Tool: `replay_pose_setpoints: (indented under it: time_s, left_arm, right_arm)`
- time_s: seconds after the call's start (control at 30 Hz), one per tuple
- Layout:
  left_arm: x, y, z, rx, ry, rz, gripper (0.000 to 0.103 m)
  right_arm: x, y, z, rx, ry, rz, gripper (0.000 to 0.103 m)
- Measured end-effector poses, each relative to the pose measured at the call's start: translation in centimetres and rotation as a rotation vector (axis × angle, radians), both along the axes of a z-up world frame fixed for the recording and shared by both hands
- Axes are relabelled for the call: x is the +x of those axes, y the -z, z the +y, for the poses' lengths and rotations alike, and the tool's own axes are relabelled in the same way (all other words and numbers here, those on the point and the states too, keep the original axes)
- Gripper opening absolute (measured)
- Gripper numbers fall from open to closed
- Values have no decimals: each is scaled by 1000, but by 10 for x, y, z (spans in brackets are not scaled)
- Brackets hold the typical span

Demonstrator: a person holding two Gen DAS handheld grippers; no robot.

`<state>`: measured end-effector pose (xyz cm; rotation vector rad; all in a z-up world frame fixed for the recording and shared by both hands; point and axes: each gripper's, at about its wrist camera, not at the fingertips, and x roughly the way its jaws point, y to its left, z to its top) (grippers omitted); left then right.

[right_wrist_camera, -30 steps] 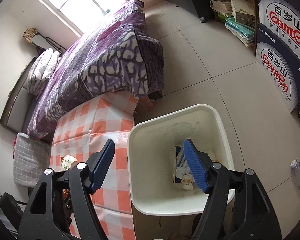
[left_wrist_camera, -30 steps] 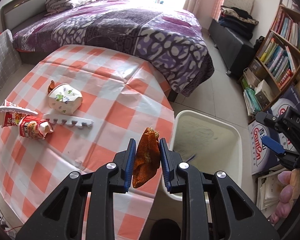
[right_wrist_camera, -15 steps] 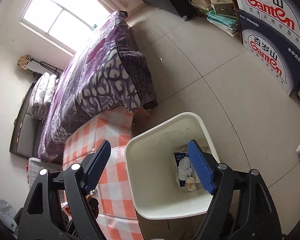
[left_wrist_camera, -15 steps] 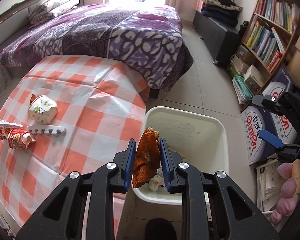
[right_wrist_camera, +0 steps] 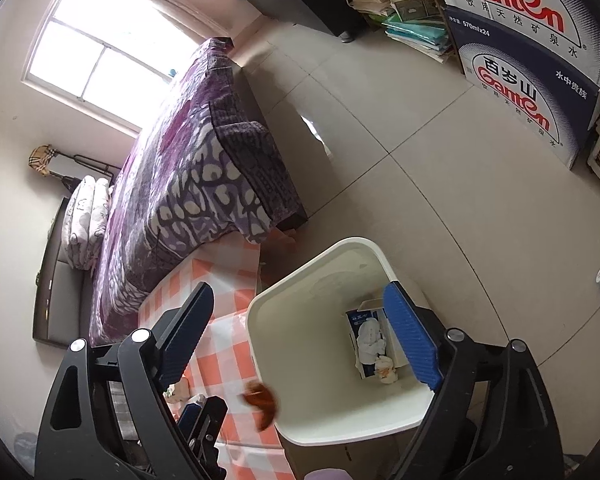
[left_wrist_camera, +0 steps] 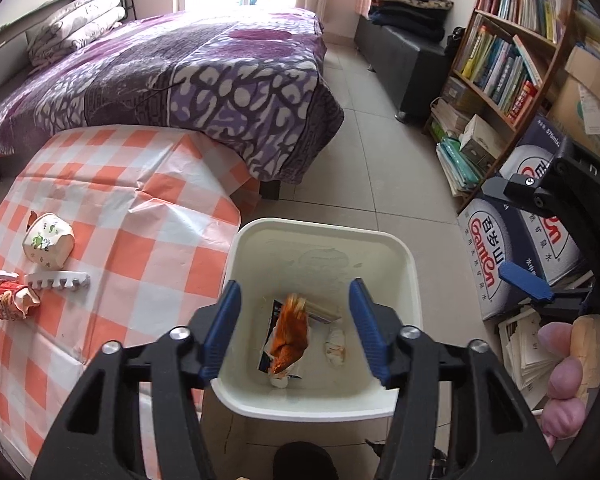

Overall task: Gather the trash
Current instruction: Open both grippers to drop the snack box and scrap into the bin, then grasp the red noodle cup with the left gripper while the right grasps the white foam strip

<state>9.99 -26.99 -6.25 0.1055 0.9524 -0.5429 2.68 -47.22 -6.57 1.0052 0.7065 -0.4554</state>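
Over the bin, left wrist view: the left gripper hangs above the white bin, jaws spread wide and holding nothing.
Orange scrap: an orange wrapper shows blurred between the open jaws, free of both pads, over the bin's inside. Falling or just landed, I cannot tell.
Bin contents: a blue-and-white carton and a small crumpled white wad lie at the bottom.
Desk, still to clear: on the checked desk sit a crumpled paper cup, a white toothed plastic strip just in front of it, and a red snack wrapper at the left edge.
Right side of the same view: the right gripper waits beside the bin.

Right wrist view, jaws: the right gripper's jaws stand wide apart, empty, framing the bin from above.
Scrap again: the orange wrapper appears blurred by the bin's near rim.
Inside: the carton with white paper on it.

Progress, my call: several pieces binned, this drop in hand, three items left on the desk.
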Motion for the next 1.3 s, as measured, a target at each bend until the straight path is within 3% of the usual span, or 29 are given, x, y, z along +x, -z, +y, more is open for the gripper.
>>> replay_pose_setpoints:
  time_s: [0.2,0.57,0.77,0.93,1.13,1.3]
  left_arm:
    - [5,7,11,20,-35,12,65]
    - [25,28,78,76,-198,47,72]
    - [38,42,125,106,-291,67,77]
    - [53,61,175,113,-414,126,77]
    - [76,84,241,68,-607,225,77]
    - [100,87,286,52,-740,229,77]
  right_arm:
    - [8,-1,10,-41,-24,37,87]
    - [49,-7,67,-319,-180,212,96]
    - [69,-6,101,-390,-274,259,96]
    - [83,-3,131,-423,-347,275,96]
    - [97,4,156,-401,-404,278,96]
    - [112,6,181,-437,-452,287,96]
